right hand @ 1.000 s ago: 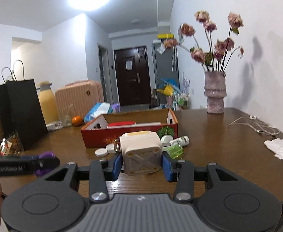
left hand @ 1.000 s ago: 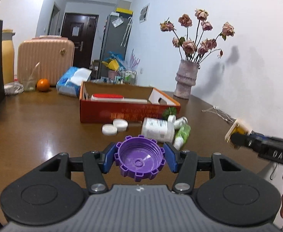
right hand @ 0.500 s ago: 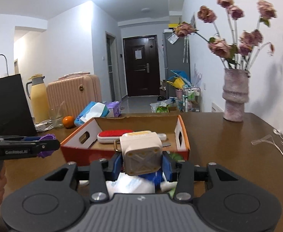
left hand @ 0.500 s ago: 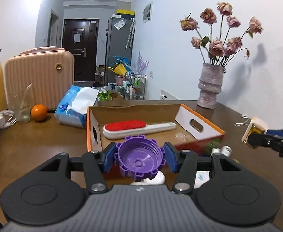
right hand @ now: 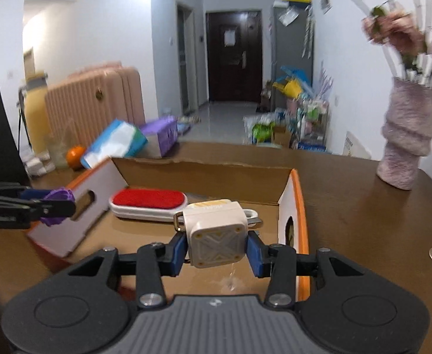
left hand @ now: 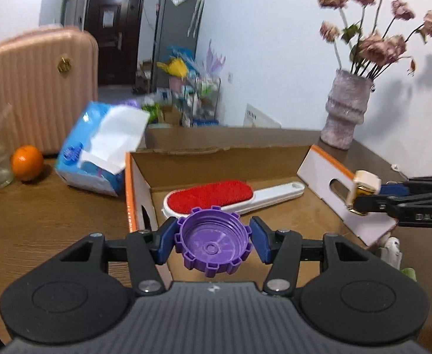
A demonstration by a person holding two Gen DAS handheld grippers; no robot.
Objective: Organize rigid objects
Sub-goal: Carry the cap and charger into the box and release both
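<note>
The left gripper point(left hand: 213, 243) is clamped on a purple ridged bottle cap point(left hand: 213, 243), hollow side facing back toward its camera, the blue pads pressing the rim from both sides so the cap cannot roll out. The right gripper point(right hand: 217, 250) squeezes a cream square block with a metal clasp point(right hand: 216, 233) by its flat sides, a sound hold for something boxy. Both hang over the near edge of the open cardboard box point(left hand: 186, 162), one toward each short end, presumably so the two pieces can be let go inside without the tools crossing. A red-faced lint brush with a white handle point(left hand: 216, 196) lies flat on the box floor toward its far wall, leaving bare cardboard nearer for new arrivals. Beyond the box's left end, on the wooden table point(left hand: 39, 221), a blue tissue pack point(left hand: 98, 153) and an orange point(left hand: 27, 162) sit apart, likely not part of the sorting. A vase of dried roses point(left hand: 347, 112) stands by the table's far right corner.
</note>
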